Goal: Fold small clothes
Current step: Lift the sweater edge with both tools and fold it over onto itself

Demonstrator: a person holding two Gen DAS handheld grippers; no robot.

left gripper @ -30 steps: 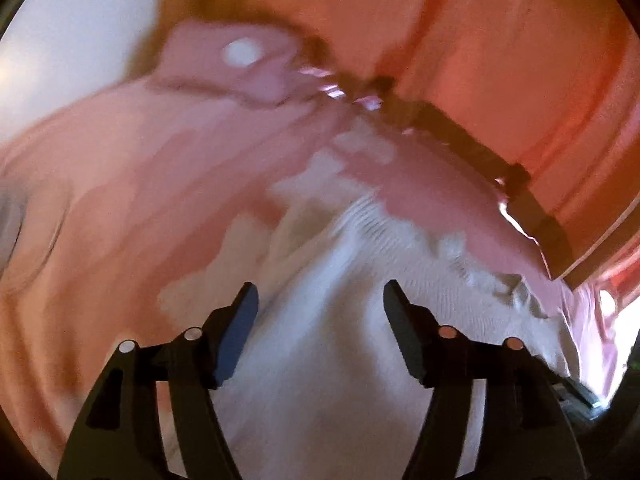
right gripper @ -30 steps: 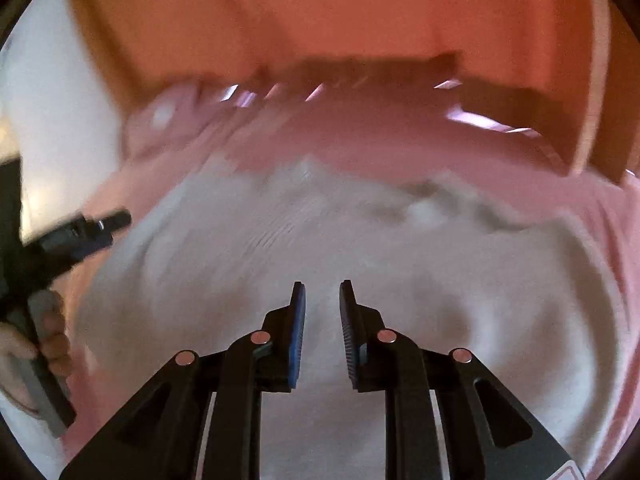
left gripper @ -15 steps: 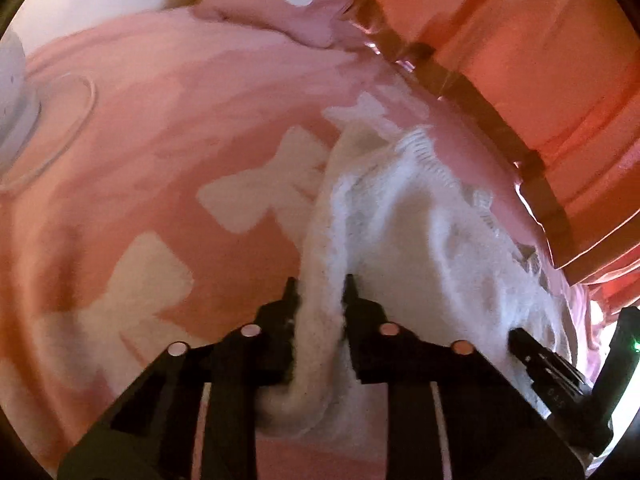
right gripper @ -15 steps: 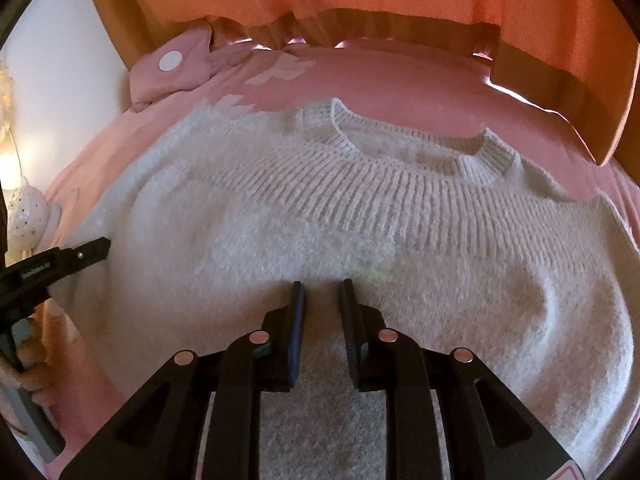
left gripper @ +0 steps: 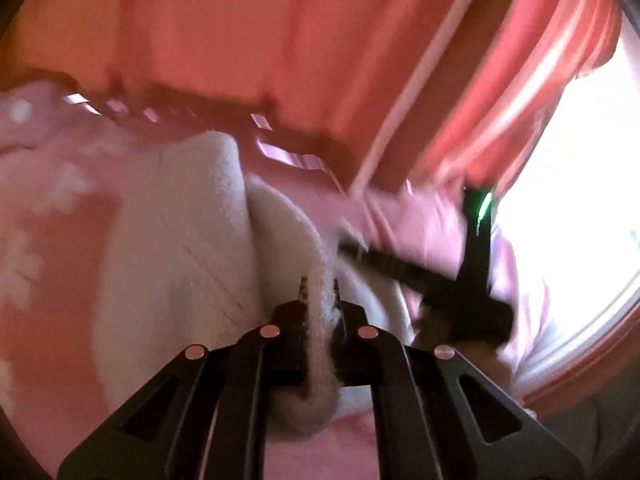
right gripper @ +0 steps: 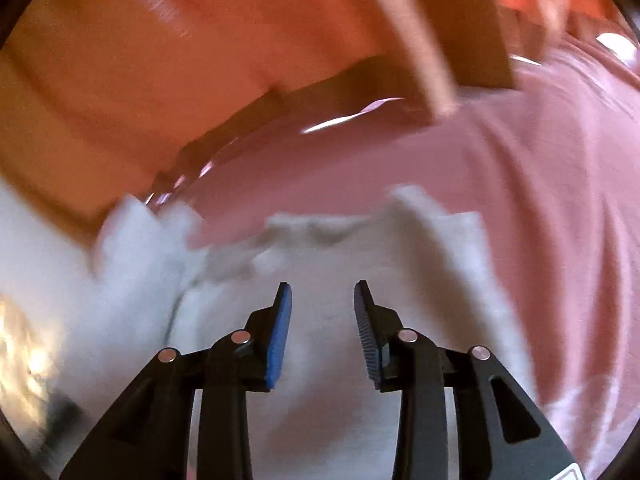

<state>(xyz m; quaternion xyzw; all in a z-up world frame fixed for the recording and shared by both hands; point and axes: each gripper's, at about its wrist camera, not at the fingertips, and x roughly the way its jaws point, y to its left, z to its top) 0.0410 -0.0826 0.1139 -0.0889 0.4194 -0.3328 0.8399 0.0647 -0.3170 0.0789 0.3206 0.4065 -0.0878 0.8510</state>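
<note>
A small white knit sweater lies on a pink bedspread. My left gripper is shut on a fold of the sweater's edge and lifts it, so the cloth stands in a ridge between the jaws. In the left wrist view the right gripper's black body shows to the right, over the sweater's far side. My right gripper is open, its blue pads apart just above the flat sweater, with nothing between them. Both views are blurred by motion.
An orange curtain hangs behind the bed, with a bright window at the right. The pink bedspread runs past the sweater to the right in the right wrist view. A pink pillow lies at far left.
My left gripper, shut on the sweater's edge, has lifted it and swung right. My right gripper has opened from nearly shut and shifted right over the sweater.
</note>
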